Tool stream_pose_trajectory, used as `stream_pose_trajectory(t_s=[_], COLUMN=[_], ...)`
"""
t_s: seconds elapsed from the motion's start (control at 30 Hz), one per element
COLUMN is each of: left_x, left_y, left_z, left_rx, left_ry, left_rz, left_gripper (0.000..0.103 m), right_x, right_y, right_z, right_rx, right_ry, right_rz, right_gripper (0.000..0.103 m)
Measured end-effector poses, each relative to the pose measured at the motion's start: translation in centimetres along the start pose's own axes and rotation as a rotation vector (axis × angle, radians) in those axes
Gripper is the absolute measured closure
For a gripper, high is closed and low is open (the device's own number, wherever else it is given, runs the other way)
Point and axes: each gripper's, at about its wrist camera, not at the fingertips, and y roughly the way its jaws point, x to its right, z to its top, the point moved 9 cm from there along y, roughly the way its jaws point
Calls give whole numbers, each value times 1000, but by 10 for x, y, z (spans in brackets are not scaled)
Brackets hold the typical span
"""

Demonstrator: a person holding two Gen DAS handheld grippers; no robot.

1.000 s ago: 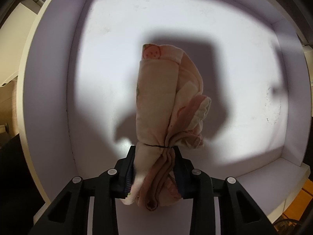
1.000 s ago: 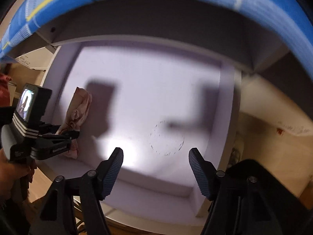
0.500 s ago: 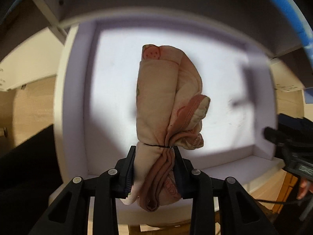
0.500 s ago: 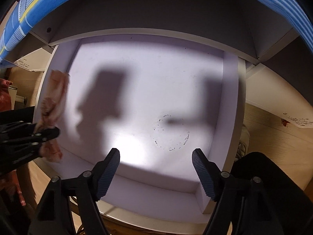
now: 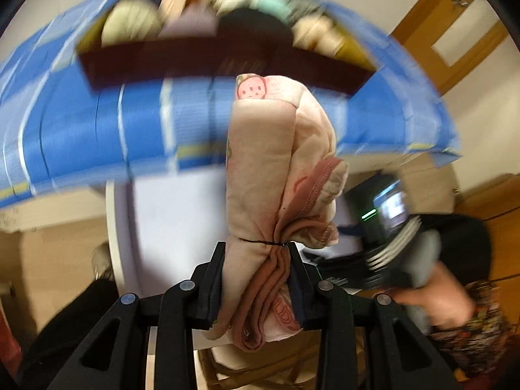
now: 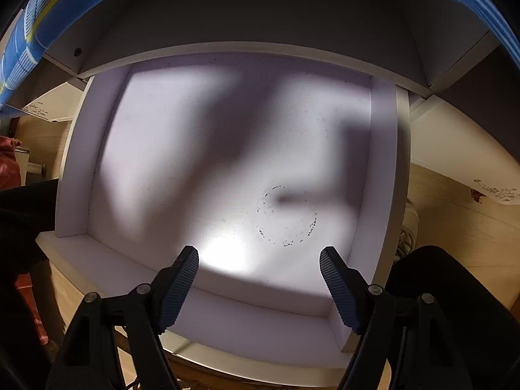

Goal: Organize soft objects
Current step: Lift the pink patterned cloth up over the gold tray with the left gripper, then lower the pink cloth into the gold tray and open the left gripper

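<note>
L gripper (image 5: 256, 260) is pinching pink cloth bundle (image 5: 279, 175) tight, w/ blue box (image 5: 97, 123) behind; R gripper (image 6: 260, 260), jaws just widening, is hanging spread, nothing between, over white tray (image 6: 383, 162).

cloth in my left tool (image 5: 279, 175): pale pink, darker pink hem, pink face print | cover behind it (image 5: 97, 123): blue, white stripes | tray under my right tool (image 6: 211, 149): white, dark speck ring

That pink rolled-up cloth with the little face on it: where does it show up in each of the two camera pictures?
Left wrist view: the pink cloth bundle fills the middle, pinched at its lower end by the left tongs.
Right wrist view: not in it; only the open right tongs, with nothing between them.
Shared landmark: the white drawer under the blue striped cloth.
</note>
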Motion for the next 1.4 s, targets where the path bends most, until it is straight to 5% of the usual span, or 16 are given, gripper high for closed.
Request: stream_pose_trajectory(t_s=[0.2, 0.33, 0.5, 0.63, 0.83, 1.03, 1.2, 1.4], left_x=[27, 26, -1, -21, -53, -51, -42, -56], left_y=[-53, -72, -67, -52, 4, 36, 43, 38], left_z=[48, 104, 180, 214, 218, 211, 206, 198], left_rx=[95, 168, 284, 286, 137, 69, 45, 30], left_ry=[-38, -68, -61, -16, -42, -33, -144, -173], left_rz=[-121, -132, 39, 183, 292, 286, 104, 86], left_gripper=[69, 69, 69, 69, 69, 69, 69, 69], right_x=[-4, -8, -8, -7, -9, -12, -14, -14], right_y=[-2, -4, -5, -7, -8, -9, -8, -8], right_z=[2, 3, 2, 0, 1, 1, 0, 0], right_rx=[4, 9, 8, 5, 3, -1, -1, -7], right_ry=[-1, -2, 9, 23, 34, 50, 56, 52], right_rz=[14, 30, 51, 78, 108, 138, 149, 151], right_gripper=[25, 25, 25, 25, 25, 25, 25, 25])
